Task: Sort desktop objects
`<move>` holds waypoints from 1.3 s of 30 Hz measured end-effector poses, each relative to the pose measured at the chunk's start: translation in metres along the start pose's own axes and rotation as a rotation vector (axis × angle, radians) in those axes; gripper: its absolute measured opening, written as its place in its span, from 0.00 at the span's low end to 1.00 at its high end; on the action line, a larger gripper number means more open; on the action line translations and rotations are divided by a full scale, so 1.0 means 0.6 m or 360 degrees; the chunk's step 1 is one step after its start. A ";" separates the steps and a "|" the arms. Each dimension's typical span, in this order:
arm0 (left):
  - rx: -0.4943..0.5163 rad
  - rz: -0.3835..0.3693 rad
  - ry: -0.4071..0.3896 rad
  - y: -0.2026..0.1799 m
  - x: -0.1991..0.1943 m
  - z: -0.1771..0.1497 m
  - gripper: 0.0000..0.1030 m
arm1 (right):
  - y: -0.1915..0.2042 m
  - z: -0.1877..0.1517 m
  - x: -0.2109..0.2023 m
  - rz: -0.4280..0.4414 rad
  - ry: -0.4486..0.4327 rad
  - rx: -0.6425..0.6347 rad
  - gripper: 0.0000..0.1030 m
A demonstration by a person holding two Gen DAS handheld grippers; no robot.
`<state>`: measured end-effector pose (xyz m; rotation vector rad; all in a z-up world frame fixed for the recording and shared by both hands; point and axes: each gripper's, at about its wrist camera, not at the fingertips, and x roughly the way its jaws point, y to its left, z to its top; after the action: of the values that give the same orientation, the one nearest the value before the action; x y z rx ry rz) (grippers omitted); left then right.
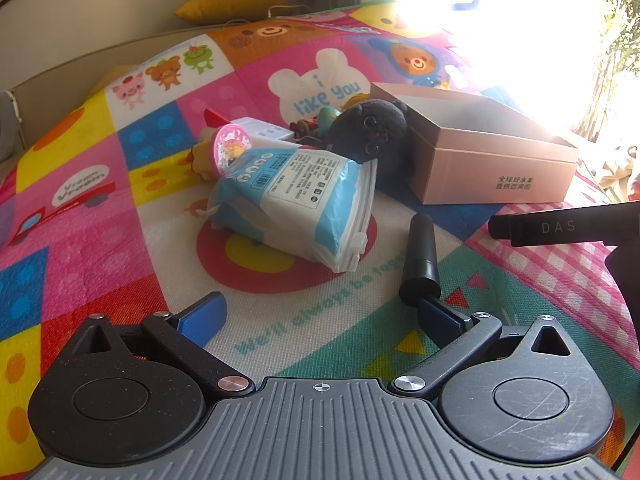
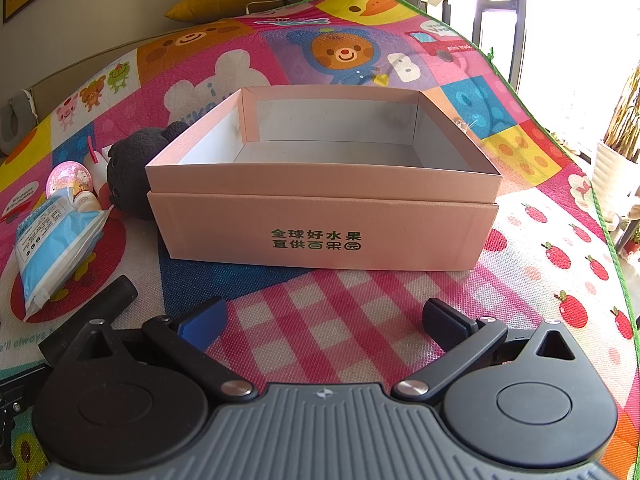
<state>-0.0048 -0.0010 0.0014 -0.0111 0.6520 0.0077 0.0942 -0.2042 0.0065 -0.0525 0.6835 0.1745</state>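
An open, empty pink cardboard box (image 2: pixel 320 224) stands on the colourful play mat (image 2: pixel 360 320); it also shows in the left wrist view (image 1: pixel 492 172). Left of the box lies a pile: a blue-and-white tissue pack (image 1: pixel 296 204), a black plush toy (image 1: pixel 368 136), a pink glitter globe toy (image 1: pixel 232 148), a white item (image 1: pixel 264 130) and small figures (image 1: pixel 316 120). A black cylinder (image 1: pixel 420 256) lies by my left gripper's right finger. My left gripper (image 1: pixel 324 316) is open, low over the mat, short of the tissue pack. My right gripper (image 2: pixel 320 320) is open, in front of the box.
A yellow pillow (image 1: pixel 232 4) lies at the mat's far edge by the wall. A bright window is at the right, with plants outside. The mat's green edge (image 2: pixel 560 140) runs down the right side. The right gripper's black body (image 1: pixel 560 228) shows in the left wrist view.
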 end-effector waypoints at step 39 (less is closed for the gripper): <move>-0.0052 -0.0040 -0.0024 0.010 -0.004 0.001 1.00 | 0.000 0.000 -0.001 0.0000 0.0001 0.0001 1.00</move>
<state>-0.0062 0.0048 0.0035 -0.0505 0.6365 -0.0059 0.0940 -0.2040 0.0070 -0.0520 0.6840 0.1745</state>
